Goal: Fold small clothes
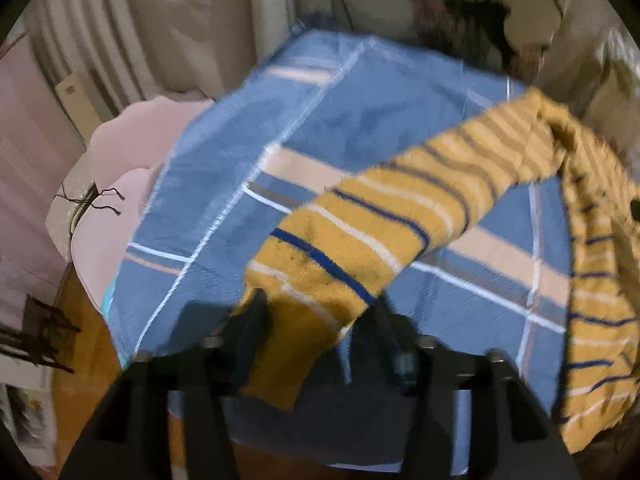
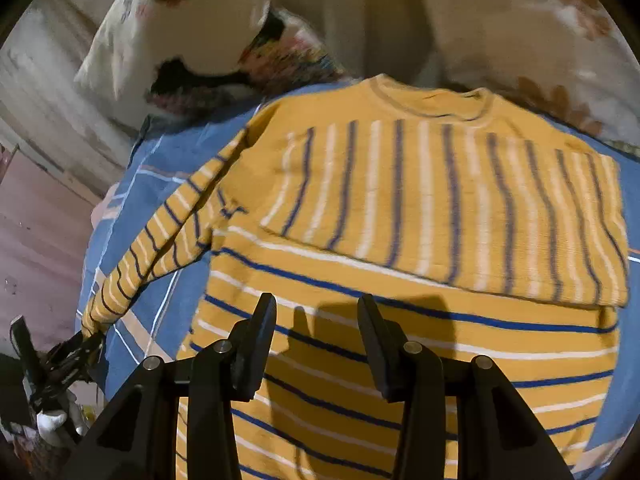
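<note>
A mustard-yellow sweater (image 2: pixel 400 240) with blue and white stripes lies on a blue plaid cloth (image 2: pixel 132 216). One sleeve is folded across its chest. The other sleeve (image 1: pixel 360 232) is lifted off the cloth, stretched out to the left. My left gripper (image 1: pixel 316 312) is shut on that sleeve's cuff; it also shows in the right wrist view (image 2: pixel 86 340) at the sleeve's end. My right gripper (image 2: pixel 316 320) is open and empty, hovering above the sweater's lower body.
The blue plaid cloth (image 1: pixel 340 112) covers a raised surface. A pink cushion (image 1: pixel 132 136) lies at its left. Pale curtains (image 1: pixel 160 20) hang behind. White patterned bedding (image 2: pixel 200 32) lies beyond the sweater. Orange floor (image 1: pixel 80 344) shows at lower left.
</note>
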The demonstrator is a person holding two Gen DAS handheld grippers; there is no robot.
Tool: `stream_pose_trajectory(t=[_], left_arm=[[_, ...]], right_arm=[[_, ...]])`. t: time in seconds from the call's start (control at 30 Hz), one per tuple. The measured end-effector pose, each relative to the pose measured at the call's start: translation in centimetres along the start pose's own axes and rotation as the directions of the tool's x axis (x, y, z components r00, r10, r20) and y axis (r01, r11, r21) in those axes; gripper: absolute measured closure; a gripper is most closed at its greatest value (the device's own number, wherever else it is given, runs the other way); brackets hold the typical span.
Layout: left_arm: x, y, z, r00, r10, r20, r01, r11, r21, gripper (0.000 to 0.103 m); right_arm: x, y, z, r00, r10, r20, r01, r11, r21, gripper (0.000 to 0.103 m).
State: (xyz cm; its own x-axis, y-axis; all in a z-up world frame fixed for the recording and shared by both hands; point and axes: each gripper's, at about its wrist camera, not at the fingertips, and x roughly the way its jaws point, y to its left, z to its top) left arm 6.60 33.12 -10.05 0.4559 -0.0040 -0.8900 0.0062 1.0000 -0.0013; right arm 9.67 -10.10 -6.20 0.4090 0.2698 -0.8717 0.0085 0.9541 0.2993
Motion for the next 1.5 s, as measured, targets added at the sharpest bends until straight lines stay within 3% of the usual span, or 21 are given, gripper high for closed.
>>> stream_pose_trajectory(t=[0.03,0.07,0.13,0.2,0.33,0.4,0.47,0.6,0.7,0.8,0.93,1.0,1.03,1.17,1.27,1.37,1.43,1.47,1.5], left_arm=[[0.1,0.4,0.5,1.000,-0.022,-0.013,0.022,1.000,-0.006,0.078],[-0.1,1.3,1.1,0.997,-0.072,-0.030,0.070,0.996,-0.048,0.093],[-0.6,3.7,2.6,0.980,-0.197,-0.024,0.190,0.968,-0.166,0.095],[-1.1,6.8,4.5,0.962,-0.273,0.024,0.269,0.921,-0.282,0.095],[0.9,12.9,7.1,0.935,-0.339,0.101,0.341,0.788,-0.512,0.094],[2.0,13.7,7.8,0.936,-0.335,0.106,0.338,0.774,-0.536,0.093],[3.2,14.3,8.5,0.925,-0.363,0.107,0.359,0.751,-0.554,0.091],[4.0,16.5,8.1,0.877,-0.447,0.178,0.453,0.643,-0.618,0.087],[3.3,18.3,7.8,0.869,-0.439,0.229,0.474,0.604,-0.641,0.076],[2.4,19.2,7.3,0.883,-0.404,0.241,0.457,0.615,-0.643,0.067],[2.0,18.7,6.7,0.896,-0.382,0.228,0.438,0.669,-0.600,0.061],[1.9,18.0,6.8,0.903,-0.369,0.220,0.427,0.707,-0.564,0.053],[1.7,17.3,7.0,0.907,-0.360,0.217,0.419,0.737,-0.530,0.052],[1.9,15.0,8.2,0.914,-0.358,0.192,0.406,0.817,-0.409,0.050],[1.7,12.8,8.7,0.933,-0.327,0.150,0.358,0.885,-0.297,0.049],[2.8,11.4,8.9,0.960,-0.272,0.068,0.280,0.929,-0.242,0.049],[3.6,10.9,9.1,0.973,-0.230,0.015,0.227,0.947,-0.228,0.072],[3.8,10.8,9.2,0.980,-0.200,-0.006,0.194,0.955,-0.223,0.094],[3.9,11.0,9.3,0.980,-0.198,-0.017,0.189,0.954,-0.233,0.103]], right_arm=[[0.5,0.6,0.2,1.000,-0.001,-0.009,0.001,1.000,-0.008,0.057],[1.0,1.5,0.4,1.000,0.002,-0.017,-0.002,1.000,-0.019,0.057],[1.6,2.8,0.8,0.999,0.023,-0.027,-0.024,0.999,-0.041,0.057],[2.3,4.6,1.6,0.997,0.076,-0.033,-0.078,0.995,-0.067,0.057],[4.8,8.9,4.4,0.976,0.207,-0.066,-0.213,0.972,-0.096,0.057],[6.8,11.2,5.6,0.960,0.257,-0.109,-0.268,0.958,-0.105,0.057],[8.9,13.5,6.4,0.948,0.282,-0.151,-0.301,0.945,-0.124,0.057],[12.9,17.5,7.5,0.944,0.252,-0.213,-0.293,0.937,-0.191,0.057],[15.5,19.3,8.6,0.952,0.209,-0.223,-0.258,0.941,-0.219,0.057],[16.9,20.9,10.2,0.961,0.192,-0.197,-0.236,0.945,-0.227,0.057],[18.3,22.5,12.3,0.965,0.188,-0.184,-0.224,0.955,-0.195,0.052],[18.8,23.0,13.3,0.966,0.193,-0.172,-0.222,0.961,-0.167,0.049],[19.0,23.2,13.9,0.967,0.199,-0.160,-0.221,0.965,-0.139,0.049],[19.8,22.8,15.3,0.962,0.222,-0.160,-0.232,0.972,-0.046,0.049],[18.5,23.0,15.4,0.968,0.221,-0.117,-0.232,0.969,-0.087,0.049],[15.8,23.1,14.6,0.976,0.211,-0.061,-0.218,0.960,-0.175,0.049],[14.0,22.6,13.7,0.977,0.209,-0.043,-0.213,0.954,-0.209,0.049],[13.3,22.2,13.2,0.977,0.209,-0.040,-0.212,0.953,-0.218,0.049],[12.4,21.5,12.5,0.978,0.207,-0.033,-0.209,0.951,-0.227,0.049]])
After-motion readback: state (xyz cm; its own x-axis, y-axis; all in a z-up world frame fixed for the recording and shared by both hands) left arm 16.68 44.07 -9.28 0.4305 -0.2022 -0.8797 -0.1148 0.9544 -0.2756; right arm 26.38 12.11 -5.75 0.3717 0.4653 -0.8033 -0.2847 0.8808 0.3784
